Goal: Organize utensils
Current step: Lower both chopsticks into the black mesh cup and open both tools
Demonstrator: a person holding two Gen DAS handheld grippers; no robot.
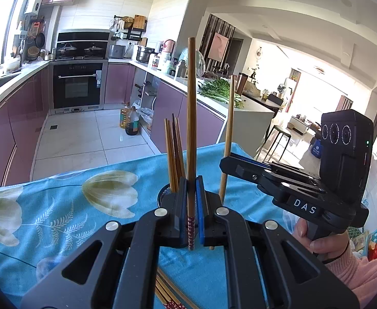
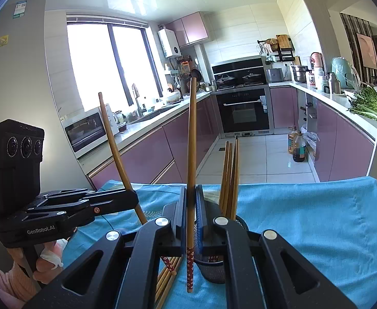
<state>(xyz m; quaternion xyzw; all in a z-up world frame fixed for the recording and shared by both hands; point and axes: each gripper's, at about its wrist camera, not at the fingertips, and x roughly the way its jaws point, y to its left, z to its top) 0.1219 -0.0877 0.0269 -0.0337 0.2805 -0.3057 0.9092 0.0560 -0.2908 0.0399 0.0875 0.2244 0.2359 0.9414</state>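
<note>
Chopsticks: two in hand, upright. The left tongs point(image 1: 191, 206) pinch one chopstick point(image 1: 191, 118) low on its shaft, centre frame; the right tongs point(image 2: 191, 213) pinch another chopstick point(image 2: 191, 159) likewise. I judge them light, stiff, smooth, prone to swivel; I grip just above the patterned ends. The mesh holder point(image 2: 212, 270), already holding several, stands on the table point(image 2: 317, 219) just behind both tongs. Loose chopsticks point(image 2: 166, 280) lie lower centre.
</note>
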